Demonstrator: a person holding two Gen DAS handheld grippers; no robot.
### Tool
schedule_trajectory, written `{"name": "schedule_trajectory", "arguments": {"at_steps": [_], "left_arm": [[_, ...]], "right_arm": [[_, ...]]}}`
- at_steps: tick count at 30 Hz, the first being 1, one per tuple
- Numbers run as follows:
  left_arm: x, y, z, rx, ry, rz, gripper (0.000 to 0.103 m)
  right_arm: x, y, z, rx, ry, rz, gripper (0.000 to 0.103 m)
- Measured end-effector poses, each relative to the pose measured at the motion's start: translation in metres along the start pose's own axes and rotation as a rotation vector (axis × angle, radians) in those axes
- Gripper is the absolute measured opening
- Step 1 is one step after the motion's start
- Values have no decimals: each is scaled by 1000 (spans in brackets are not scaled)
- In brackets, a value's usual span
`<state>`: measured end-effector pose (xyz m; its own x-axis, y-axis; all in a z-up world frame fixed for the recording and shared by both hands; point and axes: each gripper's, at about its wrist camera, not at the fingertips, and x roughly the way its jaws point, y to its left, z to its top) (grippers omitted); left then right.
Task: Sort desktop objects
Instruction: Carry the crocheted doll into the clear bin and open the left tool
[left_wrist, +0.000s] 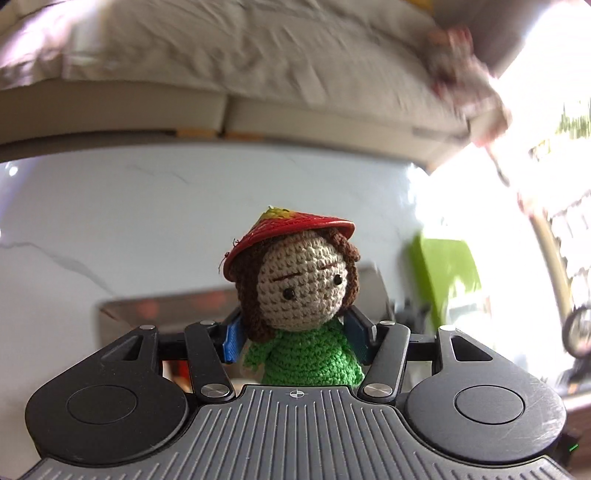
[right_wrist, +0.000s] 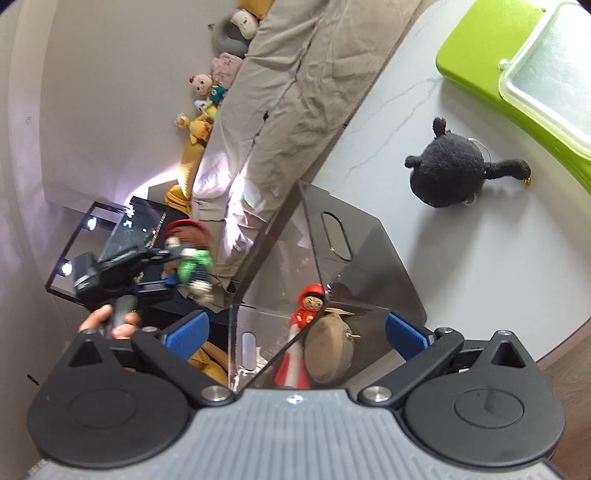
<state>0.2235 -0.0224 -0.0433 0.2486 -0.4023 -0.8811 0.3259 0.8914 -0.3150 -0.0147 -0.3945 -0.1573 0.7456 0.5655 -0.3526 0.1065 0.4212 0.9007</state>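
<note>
Above the white tabletop (left_wrist: 110, 206), left gripper (left_wrist: 295, 332) jaws clenched on the crochet doll (left_wrist: 303, 288), lifted clear, likely for carrying to the clear bin (right_wrist: 332, 258); right gripper (right_wrist: 295, 332) jaws released, empty, waiting over that bin.

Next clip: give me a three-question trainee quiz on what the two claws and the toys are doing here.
1. True or false: the left claw grips the crochet doll.
2. What lies loose on the white table? A black plush; B toy car; C book.
3. Fill in: the right claw is ____.

Key: 1 true; 2 A; 3 open, holding nothing, above the clear bin with the red figurine.
</note>
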Motion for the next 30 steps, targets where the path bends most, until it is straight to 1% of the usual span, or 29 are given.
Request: {"name": "schedule_trajectory", "arguments": {"at_steps": [2, 4, 7, 9, 12, 14, 17, 18, 20, 21, 22, 23, 24, 25, 26, 28, 30], "left_arm": [[33, -15, -18, 37, 91, 7, 60], [69, -22, -27, 56, 169, 16, 60], [104, -26, -40, 68, 245, 28, 60], [122, -29, -42, 100, 285, 41, 60], [132, -39, -43, 218, 299, 57, 59], [136, -47, -37, 328, 283, 77, 42], [142, -59, -26, 486, 250, 122, 43], [144, -62, -23, 526, 241, 126, 42], [147, -67, -21, 576, 249, 130, 43], [147, -68, -20, 581, 259, 134, 43], [146, -68, -20, 571, 269, 134, 48], [148, -69, -18, 560, 284, 133, 62], [152, -71, -16, 548, 301, 132, 70], [155, -70, -15, 540, 312, 149, 83], [159, -71, -15, 540, 319, 173, 85], [169, -73, -16, 542, 332, 212, 85], [177, -71, -17, 519, 341, 214, 85]], "right_arm": [[-9, -1, -1, 6, -21, 15, 103], [-18, -4, 0, 13, -38, 25, 103], [-26, -11, 3, 10, -54, 12, 103], [-26, -17, 5, 13, -56, -8, 103], [-22, -28, 7, 43, -48, -15, 103], [-17, -35, 8, 63, -40, -12, 103], [-11, -42, 8, 83, -28, -11, 103], [-9, -43, 7, 85, -23, -9, 103], [-7, -45, 6, 89, -19, -10, 103], [-7, -46, 6, 90, -18, -11, 103], [-7, -47, 6, 90, -16, -12, 103], [-7, -48, 6, 91, -16, -13, 103], [-7, -49, 6, 92, -16, -15, 103], [-7, -50, 6, 96, -17, -17, 103], [-6, -51, 7, 99, -17, -20, 103], [-4, -53, 6, 115, -12, -15, 103], [-1, -54, 6, 129, -4, -5, 103]]}}
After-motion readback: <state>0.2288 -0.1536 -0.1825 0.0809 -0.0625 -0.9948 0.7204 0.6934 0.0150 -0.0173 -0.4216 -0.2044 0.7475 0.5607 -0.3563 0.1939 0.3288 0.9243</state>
